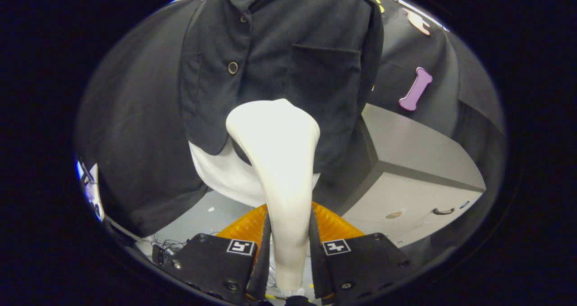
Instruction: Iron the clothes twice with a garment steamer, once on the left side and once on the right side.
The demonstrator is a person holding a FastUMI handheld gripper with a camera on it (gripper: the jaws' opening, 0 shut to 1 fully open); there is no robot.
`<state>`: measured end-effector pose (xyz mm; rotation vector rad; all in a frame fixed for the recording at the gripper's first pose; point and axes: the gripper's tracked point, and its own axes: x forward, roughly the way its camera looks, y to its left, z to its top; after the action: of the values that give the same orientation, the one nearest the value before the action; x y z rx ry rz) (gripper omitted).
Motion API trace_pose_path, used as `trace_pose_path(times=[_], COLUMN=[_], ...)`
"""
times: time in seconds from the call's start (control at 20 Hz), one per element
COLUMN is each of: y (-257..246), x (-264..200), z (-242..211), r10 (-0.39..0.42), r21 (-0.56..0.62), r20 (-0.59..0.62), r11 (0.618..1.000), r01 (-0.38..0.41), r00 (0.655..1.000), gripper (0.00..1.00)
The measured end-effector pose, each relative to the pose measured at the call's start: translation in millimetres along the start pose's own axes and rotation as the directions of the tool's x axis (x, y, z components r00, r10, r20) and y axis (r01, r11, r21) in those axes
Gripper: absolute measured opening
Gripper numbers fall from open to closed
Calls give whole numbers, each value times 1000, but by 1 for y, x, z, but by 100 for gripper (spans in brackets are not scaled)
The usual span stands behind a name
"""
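Observation:
My gripper [288, 247] is shut on the handle of a white garment steamer [279, 162], both fingers pressing its sides. The steamer rises from between the fingers, and its wide head sits in front of the lower middle of a dark button-up jacket [288, 53]. The jacket hangs on a white mannequin torso [225, 180], whose bare lower part shows under the hem. A chest pocket [324, 71] lies just above and right of the steamer head, and a round button [232, 67] is up to its left. I cannot tell whether the head touches the fabric.
A grey cabinet [419, 162] stands to the right of the mannequin, close behind the jacket's right side. Black cloth walls the booth on the left and right. Loose cables [169, 243] lie on the pale floor beyond the left finger.

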<state>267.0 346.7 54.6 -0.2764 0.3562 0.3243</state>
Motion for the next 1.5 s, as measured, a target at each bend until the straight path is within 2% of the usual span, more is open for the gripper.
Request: trace_pose_path(times=[0.25, 0.5, 0.75, 1.05, 1.5], y=[1, 3, 3, 23, 91], x=[-2, -35, -90, -148, -187], z=[-2, 34, 103, 207, 331], r10=[10, 35, 48, 57, 98], r21=[17, 20, 5, -16, -83], r20=[-14, 58, 183, 337, 464], r11=[1000, 999, 999, 998, 994], r01=[-10, -37, -50, -55, -67], r00=[1000, 998, 982, 940, 880], gripper=[41, 41, 41, 41, 41])
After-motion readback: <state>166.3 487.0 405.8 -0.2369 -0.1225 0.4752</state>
